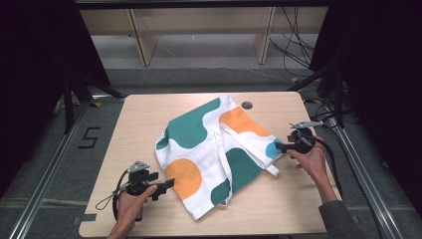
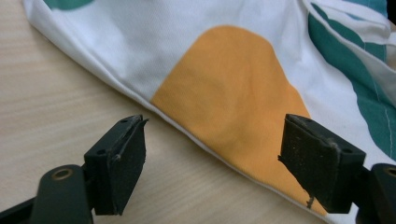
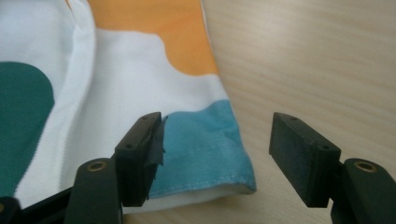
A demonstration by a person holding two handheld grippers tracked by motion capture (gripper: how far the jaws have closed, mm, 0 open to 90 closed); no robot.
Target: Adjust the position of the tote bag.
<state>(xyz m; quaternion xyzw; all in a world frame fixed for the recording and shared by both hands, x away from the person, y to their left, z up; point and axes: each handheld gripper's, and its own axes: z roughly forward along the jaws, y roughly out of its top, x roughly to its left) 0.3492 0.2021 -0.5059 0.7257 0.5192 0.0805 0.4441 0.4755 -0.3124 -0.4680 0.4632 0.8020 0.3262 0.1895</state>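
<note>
1. The cloth (image 1: 214,149), white with green, orange and blue patches, lies crumpled in the middle of the table (image 1: 144,109) in the high view. It reaches from the upper centre down to the lower centre of the frame.
2. You have bare wood on all sides of the cloth. The widest free room is at the left of the frame and along the bottom edge; at the right there is a narrower strip.
3. A small dark round hole (image 1: 247,105) sits in the table top, just beside the upper edge of the cloth.
4. A white strap (image 1: 249,147) of the cloth runs across it toward the lower right.
5. Your left gripper (image 1: 166,185) is at the lower left of the frame. Your left hand (image 1: 130,204) holds it low over the table, and it points to the right at the orange patch on the near hem.
6. In the left gripper view the jaws are spread wide. The hem of the cloth passes between them, and the orange patch (image 2: 229,88) is just ahead.
7. Your right gripper (image 1: 279,147) is at the right of the frame. Your right hand (image 1: 311,159) holds it pointing left at the blue corner of the cloth.
8. In the right gripper view the jaws stand apart. The blue corner (image 3: 205,149) lies between them, close to the left jaw. I cannot tell if it touches it.
</note>
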